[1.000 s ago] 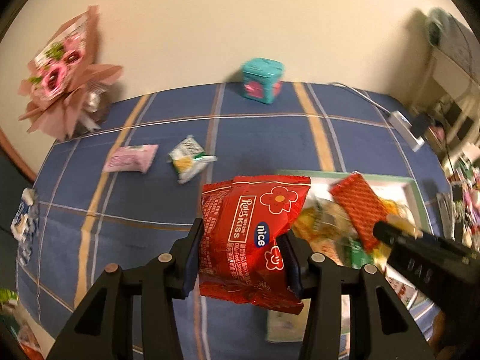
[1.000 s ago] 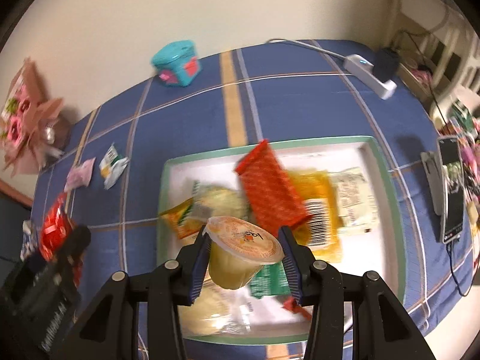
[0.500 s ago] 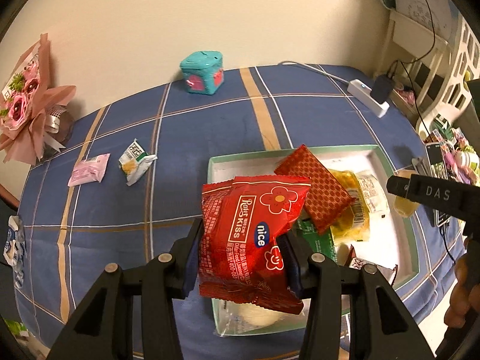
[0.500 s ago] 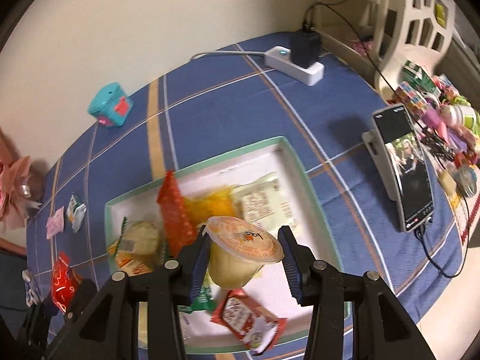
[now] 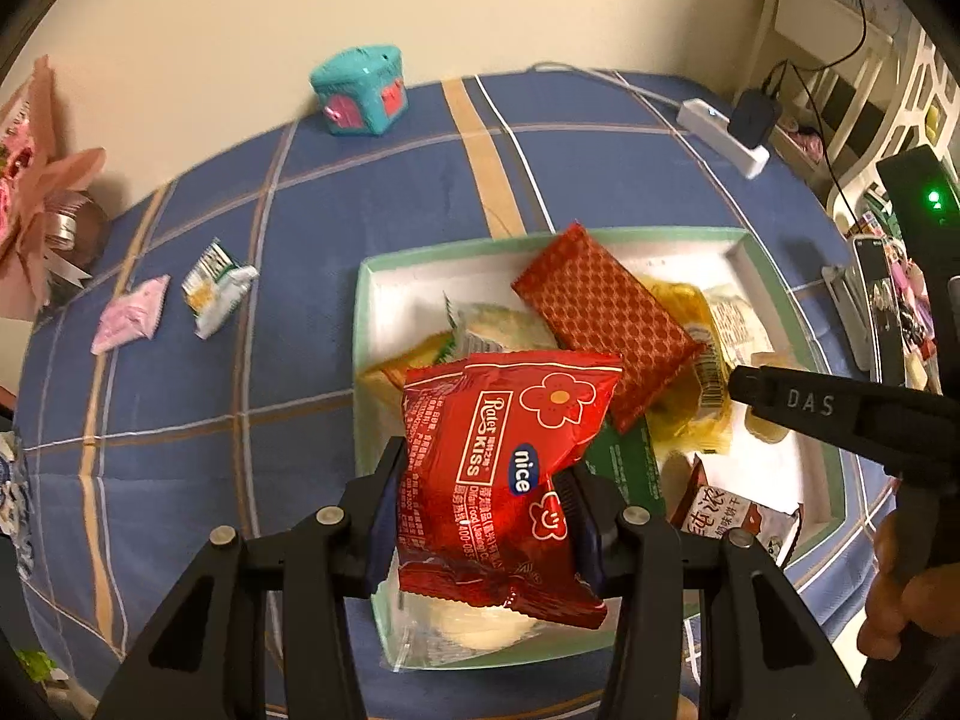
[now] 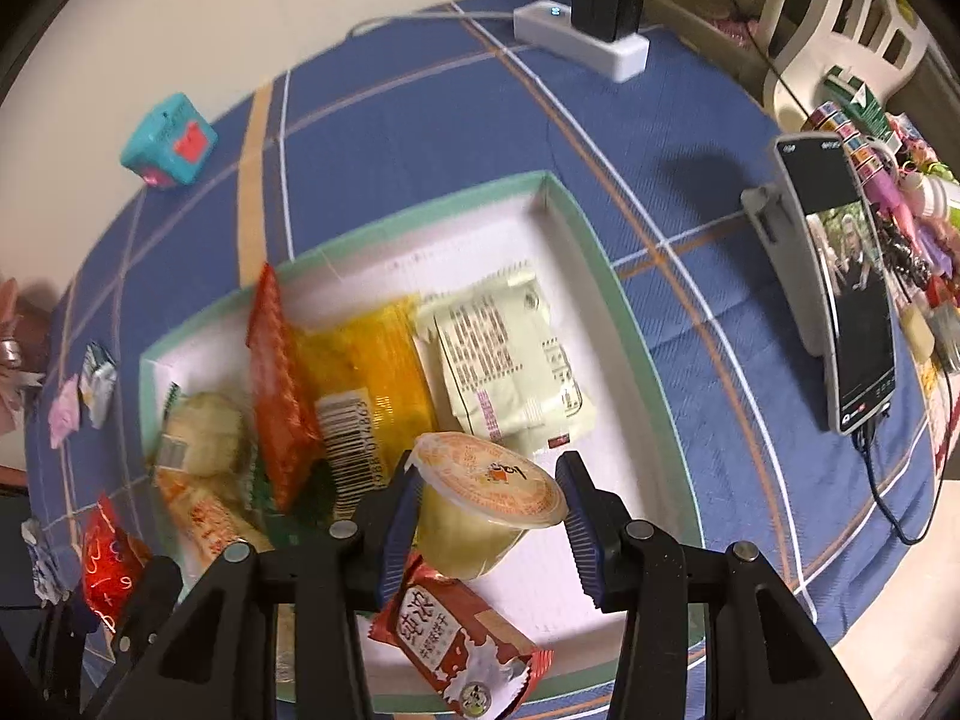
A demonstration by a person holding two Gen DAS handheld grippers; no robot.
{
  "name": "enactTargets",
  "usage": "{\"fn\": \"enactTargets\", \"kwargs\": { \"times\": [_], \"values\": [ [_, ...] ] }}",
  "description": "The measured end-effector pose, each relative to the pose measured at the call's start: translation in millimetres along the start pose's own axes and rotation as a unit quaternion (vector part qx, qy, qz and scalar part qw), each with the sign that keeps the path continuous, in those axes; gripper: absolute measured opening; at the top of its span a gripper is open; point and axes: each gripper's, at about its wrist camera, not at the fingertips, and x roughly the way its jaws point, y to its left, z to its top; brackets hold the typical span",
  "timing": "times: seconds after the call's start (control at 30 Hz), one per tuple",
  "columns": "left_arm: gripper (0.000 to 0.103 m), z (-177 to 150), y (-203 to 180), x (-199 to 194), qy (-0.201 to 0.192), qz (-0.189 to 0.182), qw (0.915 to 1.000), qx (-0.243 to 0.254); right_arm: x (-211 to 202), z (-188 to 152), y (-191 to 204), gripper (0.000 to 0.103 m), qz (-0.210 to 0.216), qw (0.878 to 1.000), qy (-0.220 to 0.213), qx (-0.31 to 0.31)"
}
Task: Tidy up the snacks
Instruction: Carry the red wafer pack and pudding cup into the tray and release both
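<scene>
Snack pack [image 5: 510,480], red, clamped in left gripper [image 5: 480,516] above green-rimmed tray [image 5: 744,237]. Jelly cup [image 6: 486,504] pinched in right gripper [image 6: 486,534] over same tray. Blue plaid tablecloth [image 5: 372,192], teal box [image 5: 360,90] by beige wall, phone [image 6: 852,300] propped right.

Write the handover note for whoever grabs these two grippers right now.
Left gripper: shut on the red Kiss packet, above the tray's near-left corner.
Right gripper: shut on the jelly cup, over the tray.
Done: several snacks already lie in the tray.
Left: set both held items down in the tray, then collect the pink packet and the green-white packet lying on the cloth to the tray's left.
</scene>
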Motion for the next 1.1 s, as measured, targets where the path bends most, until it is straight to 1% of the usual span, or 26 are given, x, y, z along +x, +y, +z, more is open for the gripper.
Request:
{"fn": "enactTargets", "kwargs": {
  "times": [0.23,0.33,0.37,0.43,0.5,0.57,0.67,0.7,0.8,0.87,0.93,1.1],
  "values": [
    [0.050,-3.3,-7.1,16.6,0.028,-0.014,0.9995,-0.001,15.3,-3.5,0.7,0.048,-0.018,1.000,0.020,-0.003],
    [0.050,-3.0,-6.8,18.8,0.031,-0.008,0.9995,-0.004,18.1,-4.2,1.0,0.058,-0.024,0.999,0.024,-0.004],
    [0.050,-3.0,-5.9,19.1,0.032,-0.010,0.9994,-0.007,18.1,-4.1,1.0,0.064,-0.026,0.999,0.023,-0.002],
    [0.055,-2.8,-3.3,20.1,0.035,-0.017,0.9991,-0.015,19.9,-2.5,-0.9,0.071,-0.029,0.999,0.024,0.001],
    [0.070,-3.0,-0.6,21.2,0.039,-0.027,0.9986,-0.024,20.7,-2.3,-1.5,0.076,-0.030,0.999,0.026,-0.001],
    [0.073,-3.1,0.7,20.8,0.039,-0.031,0.9983,-0.029,19.7,-2.5,-0.7,0.079,-0.031,0.999,0.024,-0.003],
    [0.084,-3.5,3.5,18.3,0.036,-0.028,0.9984,-0.034,16.0,-1.3,1.0,0.083,-0.038,0.999,0.016,-0.008],
    [0.086,-3.2,3.7,17.8,0.035,-0.028,0.9984,-0.035,13.9,-1.5,1.3,0.085,-0.040,0.999,0.012,-0.008],
    [0.089,-2.0,9.1,12.7,0.030,-0.031,0.9981,-0.044,6.0,-3.4,3.1,0.094,-0.029,1.000,0.000,-0.004],
    [0.090,-1.1,14.8,8.5,0.025,-0.031,0.9979,-0.052,-0.2,-1.6,4.4,0.094,-0.024,1.000,-0.010,-0.003],
    [0.093,0.7,22.0,5.5,0.021,-0.028,0.9974,-0.063,-7.3,-1.2,8.0,0.094,-0.024,0.999,-0.020,-0.007],
    [0.095,2.3,52.0,-3.8,0.008,-0.021,0.9933,-0.113,-26.8,-3.1,18.7,0.094,-0.016,0.999,-0.040,-0.015]
  ]
}}
